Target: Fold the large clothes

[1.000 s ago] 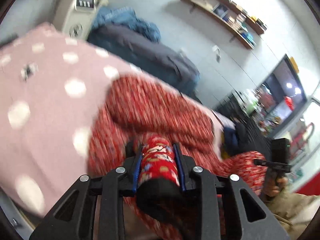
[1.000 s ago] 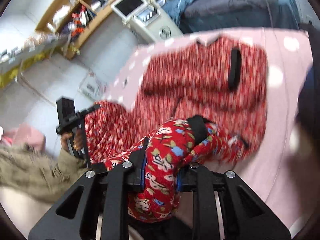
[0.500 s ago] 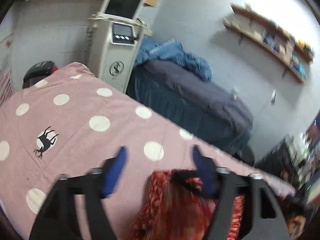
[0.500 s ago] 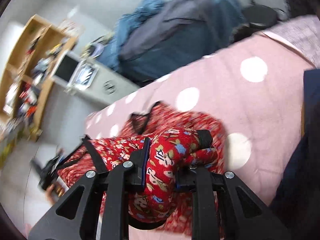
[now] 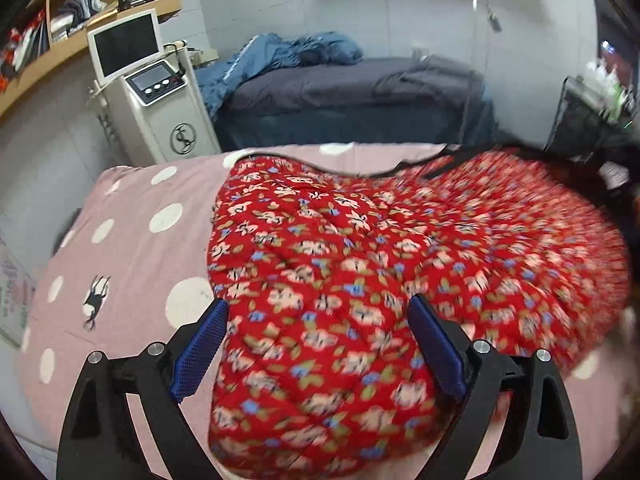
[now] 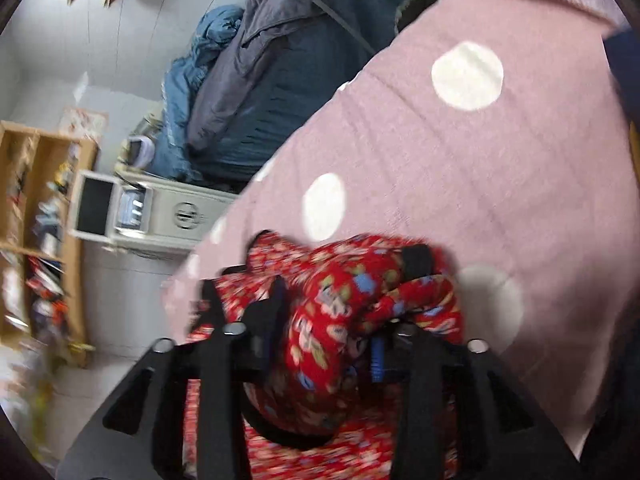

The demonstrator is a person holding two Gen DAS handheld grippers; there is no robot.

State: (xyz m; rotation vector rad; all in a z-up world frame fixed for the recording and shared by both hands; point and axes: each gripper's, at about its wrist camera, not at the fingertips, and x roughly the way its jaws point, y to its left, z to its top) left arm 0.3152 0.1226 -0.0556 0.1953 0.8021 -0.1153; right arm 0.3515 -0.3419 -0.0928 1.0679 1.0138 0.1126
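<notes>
A red floral quilted garment (image 5: 360, 264) lies spread on a pink polka-dot bed cover (image 5: 132, 240). My left gripper (image 5: 318, 348) is open, its blue-padded fingers (image 5: 200, 348) apart just above the garment's near edge, holding nothing. My right gripper (image 6: 326, 332) is shut on a bunched fold of the same red garment (image 6: 344, 312), with a black cuff showing, low over the pink cover (image 6: 500, 184).
A white machine with a screen (image 5: 148, 92) stands beyond the bed's left corner. A dark bed with blue bedding (image 5: 340, 92) lies behind. Wooden shelves (image 5: 60, 20) are at the far left. Dark cloth (image 6: 624, 60) is at the right edge.
My left gripper let go of the red garment and opened, then swung back over it. My right gripper carried its held fold across the bed. The garment now lies spread wider.
</notes>
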